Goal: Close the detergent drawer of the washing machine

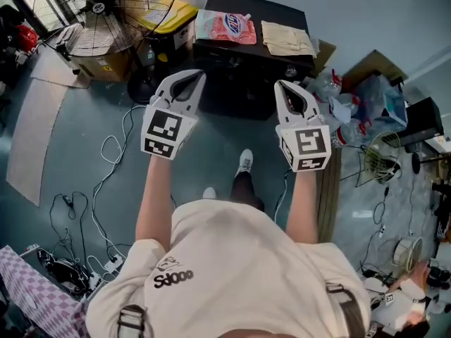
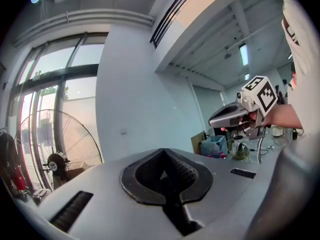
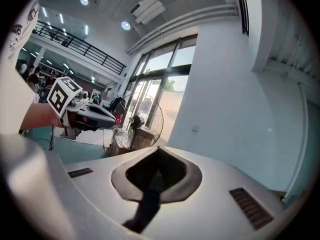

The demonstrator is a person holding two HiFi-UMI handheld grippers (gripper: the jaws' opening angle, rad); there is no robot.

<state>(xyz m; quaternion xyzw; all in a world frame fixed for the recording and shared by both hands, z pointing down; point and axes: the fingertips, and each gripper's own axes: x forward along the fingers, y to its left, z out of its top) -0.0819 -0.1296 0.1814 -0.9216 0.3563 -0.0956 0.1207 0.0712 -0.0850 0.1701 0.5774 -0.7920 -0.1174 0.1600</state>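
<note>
In the head view the black washing machine [image 1: 243, 76] stands straight ahead on the floor, seen from above. A pink detergent pouch [image 1: 227, 27] and a beige cloth [image 1: 287, 39] lie on its top. Its detergent drawer is not visible from this angle. Both grippers are raised level in front of the person, short of the machine and touching nothing. My left gripper [image 1: 199, 74] is shut and empty; its closed tips [image 2: 162, 151] point at a pale wall. My right gripper [image 1: 280, 84] is likewise shut and empty [image 3: 159, 151]. Each gripper view shows the other gripper beside it.
A large floor fan [image 1: 120, 5] and a yellow-lidded bin [image 1: 169, 16] stand left of the machine. Cables [image 1: 106, 160] trail over the floor on the left. Bags and bottles [image 1: 366, 97] pile up on the right. The person's feet [image 1: 244, 162] are just before the machine.
</note>
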